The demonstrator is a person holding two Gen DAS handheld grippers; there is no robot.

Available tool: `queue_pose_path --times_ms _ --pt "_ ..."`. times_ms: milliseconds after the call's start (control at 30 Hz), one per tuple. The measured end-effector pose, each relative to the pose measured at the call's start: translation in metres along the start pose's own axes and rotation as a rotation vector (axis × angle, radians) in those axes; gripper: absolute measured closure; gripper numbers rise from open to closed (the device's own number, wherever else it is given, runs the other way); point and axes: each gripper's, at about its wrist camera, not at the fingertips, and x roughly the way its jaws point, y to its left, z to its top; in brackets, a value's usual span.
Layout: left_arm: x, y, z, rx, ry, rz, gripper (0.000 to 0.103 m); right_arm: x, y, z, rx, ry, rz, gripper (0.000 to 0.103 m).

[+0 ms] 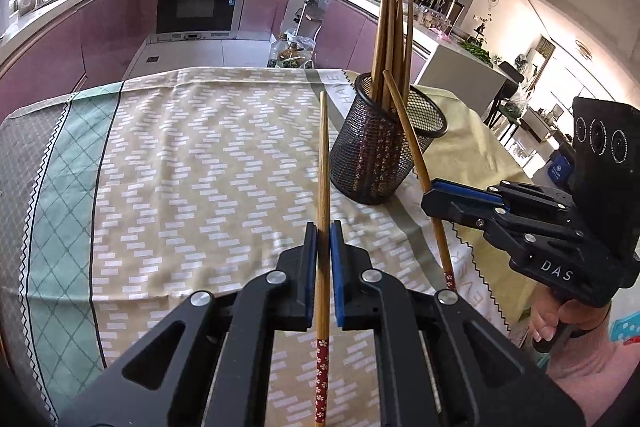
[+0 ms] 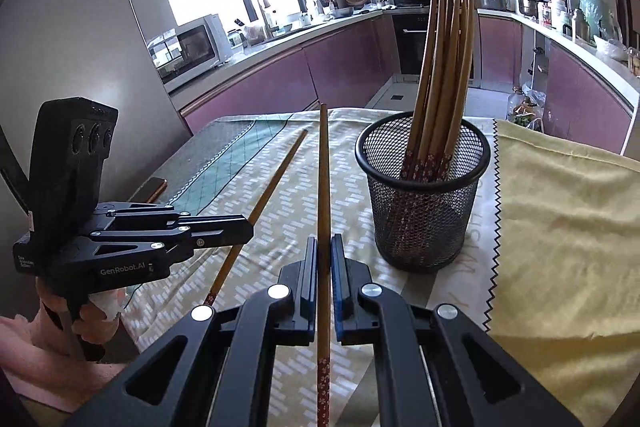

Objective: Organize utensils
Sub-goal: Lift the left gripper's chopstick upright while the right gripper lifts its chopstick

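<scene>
A black mesh cup (image 1: 384, 143) (image 2: 424, 187) stands on the patterned tablecloth (image 1: 200, 155) and holds several wooden chopsticks (image 1: 390, 31) (image 2: 444, 67) upright, their red flowered ends down. My left gripper (image 1: 324, 231) is shut on one chopstick (image 1: 323, 163), raised above the cloth to the left of the cup. My right gripper (image 2: 324, 247) is shut on another chopstick (image 2: 324, 179), also off the cloth, with the cup just to its right. Each gripper shows in the other's view: the right one (image 1: 430, 193) beside the cup, the left one (image 2: 248, 223) at the left.
A yellow cloth (image 2: 560, 227) covers the table's right side behind the cup. A phone (image 2: 154, 187) lies near the table's left edge. Purple kitchen cabinets (image 1: 100, 19), an oven and a crowded counter lie beyond the table. A person's hands hold both gripper handles.
</scene>
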Motion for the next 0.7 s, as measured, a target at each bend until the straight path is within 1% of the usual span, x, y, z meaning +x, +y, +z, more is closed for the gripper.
queue_pose_path --times_ms 200,367,533,700 --pt "-0.017 -0.007 0.007 0.009 -0.038 -0.039 0.096 -0.014 -0.005 0.006 0.019 -0.05 0.003 0.097" --pt "-0.025 -0.012 0.01 0.02 -0.056 -0.05 0.096 -0.022 -0.011 0.006 0.031 -0.081 0.008 0.097" --pt "-0.029 -0.015 0.012 0.025 -0.068 -0.052 0.096 -0.028 -0.013 0.008 0.034 -0.106 0.008 0.097" --pt "-0.029 -0.019 0.016 0.032 -0.083 -0.038 0.096 -0.031 -0.015 0.009 0.036 -0.116 0.011 0.097"
